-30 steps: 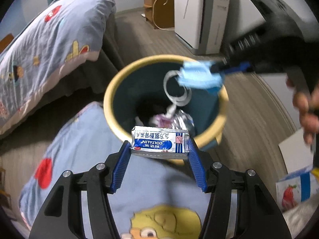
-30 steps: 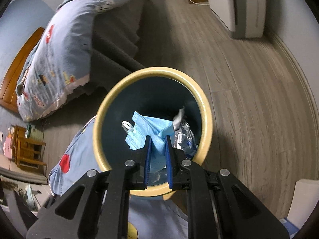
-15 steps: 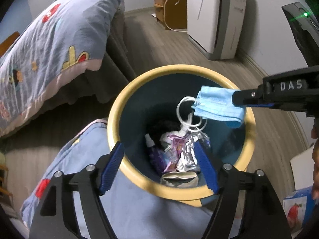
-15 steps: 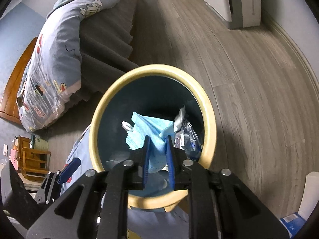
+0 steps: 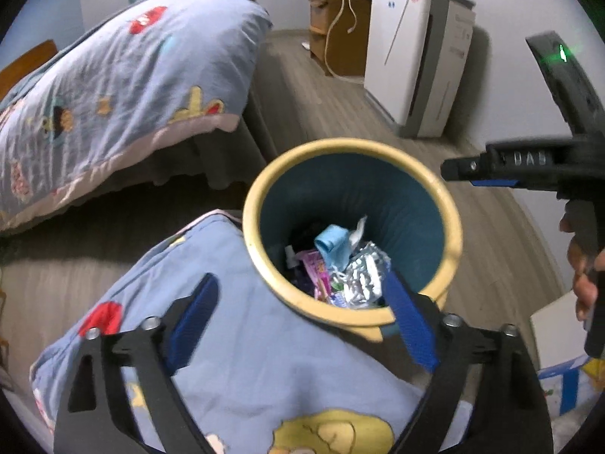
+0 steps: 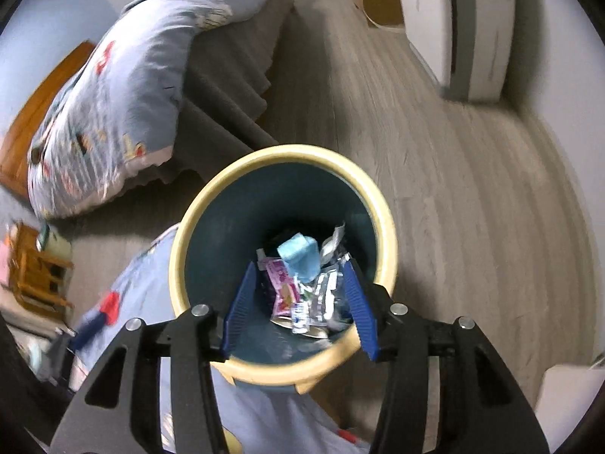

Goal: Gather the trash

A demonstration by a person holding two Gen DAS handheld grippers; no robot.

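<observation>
Bin (image 6: pixel 385 227) mouth open — trash (image 6: pixel 302 283) below.

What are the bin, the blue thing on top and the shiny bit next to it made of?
Bin: probably plastic, smooth matte teal wall, cream rim.
Blue mask: soft nonwoven fabric by the look, folded and creased.
Shiny wrapper: seems foil or blister pack, crinkled and reflective.

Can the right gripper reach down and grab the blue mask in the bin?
Probably yes. The right gripper is open above the bin, and the blue mask lies on top of the trash, uncovered.
</observation>
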